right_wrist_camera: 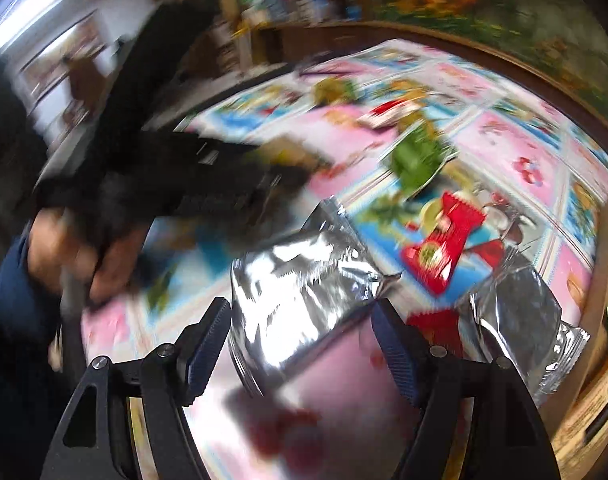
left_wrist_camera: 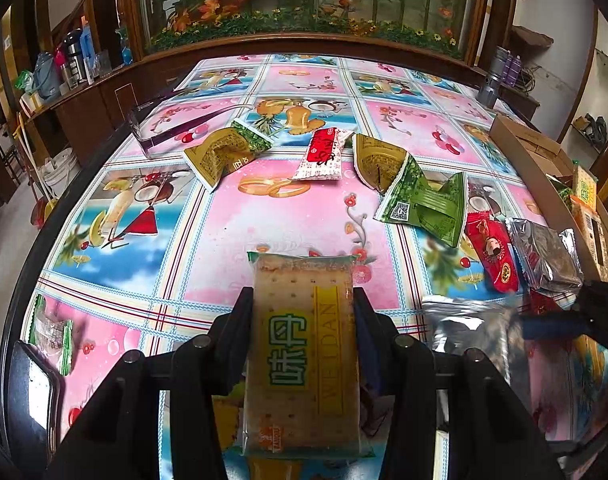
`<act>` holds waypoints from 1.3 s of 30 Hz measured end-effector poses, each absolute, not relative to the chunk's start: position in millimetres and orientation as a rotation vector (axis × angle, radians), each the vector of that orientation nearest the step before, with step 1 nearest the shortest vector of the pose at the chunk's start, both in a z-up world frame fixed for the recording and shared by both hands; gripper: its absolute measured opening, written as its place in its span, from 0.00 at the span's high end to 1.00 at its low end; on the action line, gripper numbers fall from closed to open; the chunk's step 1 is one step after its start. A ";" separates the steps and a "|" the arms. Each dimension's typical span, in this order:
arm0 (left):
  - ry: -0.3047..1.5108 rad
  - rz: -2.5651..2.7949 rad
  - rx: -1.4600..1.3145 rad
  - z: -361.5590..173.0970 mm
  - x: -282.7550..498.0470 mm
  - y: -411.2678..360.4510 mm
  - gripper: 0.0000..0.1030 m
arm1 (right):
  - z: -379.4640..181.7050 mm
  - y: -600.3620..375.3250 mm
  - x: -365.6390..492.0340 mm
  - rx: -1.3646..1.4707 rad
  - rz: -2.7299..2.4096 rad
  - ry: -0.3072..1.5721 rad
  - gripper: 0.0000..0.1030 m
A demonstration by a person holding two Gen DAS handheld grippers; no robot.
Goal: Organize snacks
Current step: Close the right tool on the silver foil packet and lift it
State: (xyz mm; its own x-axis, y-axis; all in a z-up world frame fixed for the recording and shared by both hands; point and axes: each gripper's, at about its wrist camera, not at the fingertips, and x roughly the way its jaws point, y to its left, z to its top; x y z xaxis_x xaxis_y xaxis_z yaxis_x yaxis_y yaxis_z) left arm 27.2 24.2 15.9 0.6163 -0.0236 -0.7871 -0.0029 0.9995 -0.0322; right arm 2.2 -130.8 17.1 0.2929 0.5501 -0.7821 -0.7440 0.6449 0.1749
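My left gripper (left_wrist_camera: 303, 294) is shut on a cracker packet (left_wrist_camera: 304, 344) with green and yellow lettering, held lengthwise above the flowered tablecloth (left_wrist_camera: 232, 220). My right gripper (right_wrist_camera: 300, 306) stands open over the table, with a silver foil packet (right_wrist_camera: 300, 280) lying between its fingers; the pads do not visibly press on it. The right wrist view is blurred. A second silver packet (right_wrist_camera: 516, 312) and a red packet (right_wrist_camera: 444, 248) lie just right of it. Green packets (left_wrist_camera: 428, 204), olive packets (left_wrist_camera: 224, 152) and a red-and-white one (left_wrist_camera: 324, 154) are scattered further back.
An open cardboard box (left_wrist_camera: 544, 168) holding some snacks stands along the table's right edge. A clear plastic tray (left_wrist_camera: 144, 132) sits at the back left. A phone (left_wrist_camera: 40, 392) lies at the near left corner. A person's hand (right_wrist_camera: 64, 260) holds the left gripper.
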 end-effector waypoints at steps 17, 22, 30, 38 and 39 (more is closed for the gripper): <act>0.903 -0.016 -0.047 16.9 26.9 25.2 0.56 | 14.0 -120.4 5.6 -0.230 0.678 0.857 0.39; 0.880 -0.028 -0.095 22.0 25.1 30.7 0.56 | 29.4 -136.3 7.2 -0.168 0.669 0.801 0.40; 0.820 -0.030 -0.097 32.2 19.7 28.1 0.56 | 38.0 -153.5 15.8 -0.114 0.623 0.771 0.40; 0.786 0.014 -0.081 36.5 19.8 27.5 0.56 | 48.1 -182.0 32.5 -0.013 0.575 0.762 0.65; 0.785 0.016 -0.081 36.7 20.3 26.9 0.56 | 47.9 -184.6 34.2 0.000 0.568 0.765 0.65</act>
